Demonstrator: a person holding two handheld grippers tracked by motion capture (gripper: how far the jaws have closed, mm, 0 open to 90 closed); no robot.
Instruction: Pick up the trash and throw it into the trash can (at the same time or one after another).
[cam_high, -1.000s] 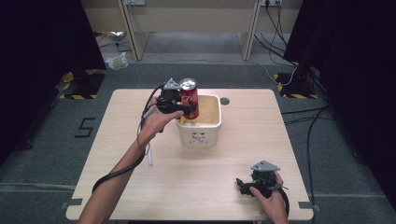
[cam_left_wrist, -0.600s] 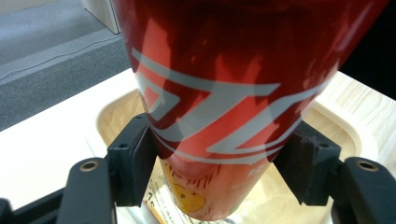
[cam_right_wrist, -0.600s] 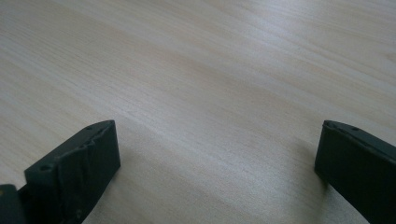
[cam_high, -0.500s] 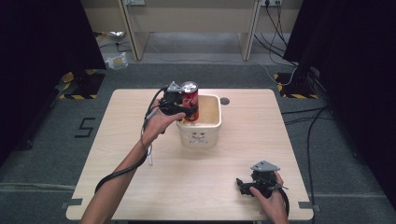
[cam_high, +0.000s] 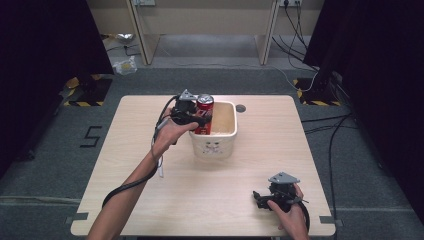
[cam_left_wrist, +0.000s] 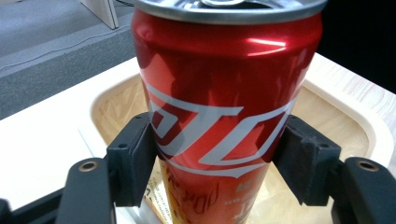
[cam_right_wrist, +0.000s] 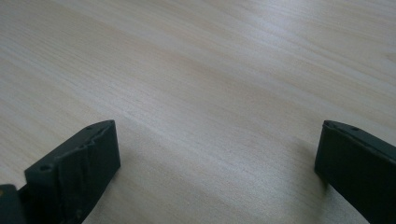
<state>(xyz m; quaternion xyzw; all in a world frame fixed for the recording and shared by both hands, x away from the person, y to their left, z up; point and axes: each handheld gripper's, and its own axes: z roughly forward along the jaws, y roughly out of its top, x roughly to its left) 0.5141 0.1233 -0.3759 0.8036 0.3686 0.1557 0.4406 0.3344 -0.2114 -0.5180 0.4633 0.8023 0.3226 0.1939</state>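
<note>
The red drink can (cam_high: 204, 114), upright at the white tub's (cam_high: 215, 146) left rim, is pinched by the left gripper (cam_high: 199, 120). In the left gripper view, smooth can sides could slip between pads. The right gripper (cam_right_wrist: 215, 172) rests spread over bare table (cam_right_wrist: 210, 70).

Even overhead light; glare streaks the shiny red aluminium can (cam_left_wrist: 224, 93) between the left gripper (cam_left_wrist: 219, 163) jaws, blurred close up; dark surroundings.

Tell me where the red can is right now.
In the high view the red can stands upright, clamped in the left gripper, at the left rim of the cream tub on the table's far middle. In the left gripper view it hangs over the tub's hollow.
</note>
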